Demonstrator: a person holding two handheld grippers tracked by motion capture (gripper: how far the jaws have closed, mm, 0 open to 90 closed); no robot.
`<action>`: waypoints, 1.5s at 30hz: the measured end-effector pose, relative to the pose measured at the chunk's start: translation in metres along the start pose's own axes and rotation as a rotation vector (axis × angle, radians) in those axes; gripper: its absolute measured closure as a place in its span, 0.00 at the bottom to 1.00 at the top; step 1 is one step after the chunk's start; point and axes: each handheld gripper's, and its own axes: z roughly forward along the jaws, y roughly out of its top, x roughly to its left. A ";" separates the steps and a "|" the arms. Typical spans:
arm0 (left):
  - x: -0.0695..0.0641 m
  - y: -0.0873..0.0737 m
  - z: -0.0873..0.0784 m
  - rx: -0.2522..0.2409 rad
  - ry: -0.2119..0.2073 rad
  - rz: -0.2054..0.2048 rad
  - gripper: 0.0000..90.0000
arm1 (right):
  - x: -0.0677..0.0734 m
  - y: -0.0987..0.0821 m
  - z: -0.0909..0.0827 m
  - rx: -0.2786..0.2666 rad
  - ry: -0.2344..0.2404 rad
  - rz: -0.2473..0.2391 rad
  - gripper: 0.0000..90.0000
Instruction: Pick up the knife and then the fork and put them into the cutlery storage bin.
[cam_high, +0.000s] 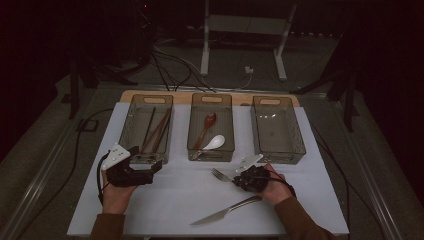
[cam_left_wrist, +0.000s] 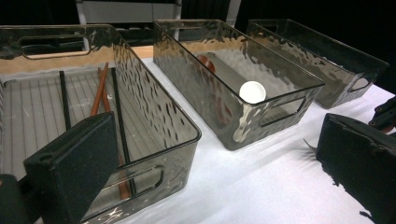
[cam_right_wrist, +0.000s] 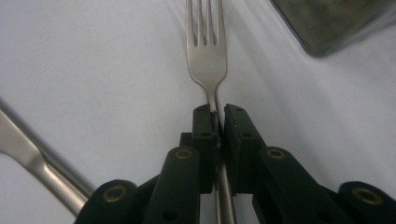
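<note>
Your left gripper (cam_high: 150, 169) sits at the near end of the left bin (cam_high: 131, 129), jaws spread wide with nothing between them. That bin holds what look like chopsticks (cam_high: 156, 131); the dim light makes them hard to make out. The middle bin (cam_high: 193, 131) holds two spoons (cam_high: 210, 137). Your right gripper (cam_right_wrist: 217, 122) is clamped on the fork (cam_right_wrist: 204, 44) at its neck, tines pointing away, low over the white table (cam_high: 175, 195). The knife (cam_high: 227, 210) lies nearer you.

A dim lab or test room: a white-covered table (cam_high: 165, 200) stands on grey carpet, with loose cables (cam_high: 170, 65) and a metal stand (cam_high: 245, 30) behind it.
</note>
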 end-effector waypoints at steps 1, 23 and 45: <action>0.000 0.000 0.000 0.000 0.001 0.000 0.01 | -0.001 0.000 -0.001 0.004 0.008 0.009 0.92; -0.001 0.000 0.003 0.009 -0.002 0.002 0.01 | -0.002 0.000 0.000 0.026 0.023 0.012 0.95; 0.002 0.000 0.001 0.002 0.006 -0.007 0.01 | 0.001 -0.003 -0.021 -0.112 -0.081 -0.028 0.96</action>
